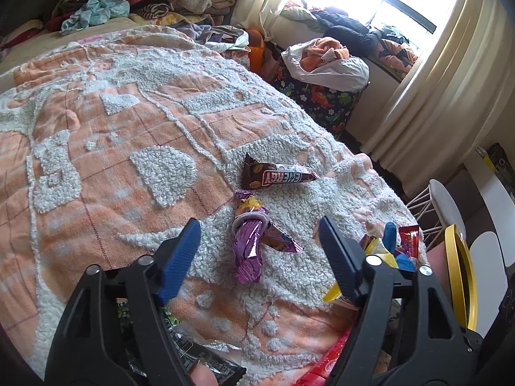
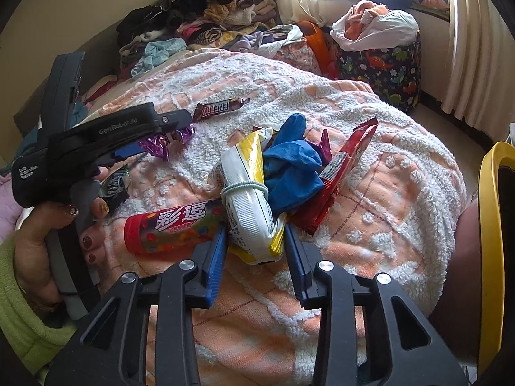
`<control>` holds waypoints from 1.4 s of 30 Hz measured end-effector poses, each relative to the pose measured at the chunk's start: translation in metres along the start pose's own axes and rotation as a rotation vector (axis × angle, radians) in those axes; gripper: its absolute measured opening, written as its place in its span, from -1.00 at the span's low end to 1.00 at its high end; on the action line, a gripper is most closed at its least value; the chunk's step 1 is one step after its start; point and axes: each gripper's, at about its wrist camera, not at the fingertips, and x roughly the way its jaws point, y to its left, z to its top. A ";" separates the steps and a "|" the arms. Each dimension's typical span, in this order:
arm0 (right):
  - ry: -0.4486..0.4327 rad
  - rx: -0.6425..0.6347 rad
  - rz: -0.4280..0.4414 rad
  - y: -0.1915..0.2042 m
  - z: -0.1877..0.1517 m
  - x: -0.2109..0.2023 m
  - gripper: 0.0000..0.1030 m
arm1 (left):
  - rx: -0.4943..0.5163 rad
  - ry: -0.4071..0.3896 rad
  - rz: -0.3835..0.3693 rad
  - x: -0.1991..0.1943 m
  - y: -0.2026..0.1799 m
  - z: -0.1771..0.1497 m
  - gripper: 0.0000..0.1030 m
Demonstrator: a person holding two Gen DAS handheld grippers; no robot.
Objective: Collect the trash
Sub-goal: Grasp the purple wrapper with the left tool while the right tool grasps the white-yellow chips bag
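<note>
Trash lies on an orange and white blanket (image 1: 112,122). My left gripper (image 1: 257,241) is open, its jaws on either side of a crumpled purple wrapper (image 1: 249,244). A brown ENERGY bar wrapper (image 1: 273,177) lies just beyond it. My right gripper (image 2: 254,244) is shut on a yellow and white snack bag (image 2: 249,199) tied with an elastic band. Beside the bag lie a red candy tube (image 2: 170,228), a blue glove (image 2: 289,167) and a red wrapper (image 2: 341,173). The left gripper (image 2: 128,151) also shows in the right wrist view, over the purple wrapper (image 2: 161,144).
A yellow-rimmed bin (image 2: 492,241) stands at the bed's right edge, also in the left wrist view (image 1: 460,273). A dinosaur-print hamper (image 2: 383,64) with a white bag stands by the window. Clothes (image 2: 199,22) are piled at the bed's far end. A black wrapper (image 1: 199,360) lies under my left gripper.
</note>
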 end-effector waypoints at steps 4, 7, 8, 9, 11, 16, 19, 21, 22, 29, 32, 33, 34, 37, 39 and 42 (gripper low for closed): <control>-0.018 0.005 0.005 0.000 -0.002 -0.008 -0.37 | 0.004 0.002 0.013 0.002 0.001 -0.001 -0.09; -0.031 0.009 0.010 0.002 -0.002 -0.014 -0.37 | 0.008 0.009 0.012 0.003 0.002 -0.002 -0.35; -0.036 0.010 0.012 0.001 -0.002 -0.016 -0.37 | 0.012 0.010 0.008 0.003 0.001 -0.002 -0.43; -0.040 0.011 0.014 0.002 -0.002 -0.017 -0.37 | 0.020 0.007 0.010 0.002 0.000 -0.003 -0.43; -0.045 0.014 0.019 0.002 -0.002 -0.020 -0.38 | 0.031 0.003 0.006 0.000 -0.003 -0.003 -0.44; -0.069 0.008 0.028 0.006 -0.001 -0.029 -0.38 | 0.039 -0.013 -0.017 -0.009 -0.008 -0.001 -0.44; -0.091 0.004 0.038 0.007 0.000 -0.036 -0.39 | 0.038 -0.022 -0.032 -0.014 -0.009 0.001 -0.44; -0.103 -0.002 0.038 0.009 0.002 -0.040 -0.39 | 0.041 -0.027 -0.040 -0.017 -0.012 0.002 -0.44; -0.108 -0.005 0.036 0.010 0.003 -0.042 -0.39 | 0.045 -0.030 -0.044 -0.018 -0.014 0.002 -0.44; -0.139 -0.009 0.027 0.011 0.004 -0.054 -0.40 | 0.064 -0.052 -0.070 -0.030 -0.028 0.005 -0.44; -0.155 -0.004 0.022 0.009 0.004 -0.059 -0.40 | 0.073 -0.057 -0.077 -0.033 -0.033 0.006 -0.44; -0.162 -0.002 0.021 0.008 0.005 -0.061 -0.40 | 0.076 -0.058 -0.080 -0.034 -0.035 0.006 -0.44; -0.169 0.000 0.018 0.008 0.005 -0.062 -0.41 | 0.079 -0.059 -0.082 -0.036 -0.036 0.005 -0.44; -0.191 0.006 0.015 0.005 0.006 -0.068 -0.41 | 0.090 -0.061 -0.089 -0.038 -0.042 0.005 -0.44; -0.207 0.013 0.012 0.003 0.006 -0.073 -0.41 | 0.098 -0.062 -0.095 -0.040 -0.047 0.005 -0.44; -0.224 0.024 0.010 -0.002 0.008 -0.078 -0.42 | 0.107 -0.061 -0.103 -0.042 -0.052 0.004 -0.44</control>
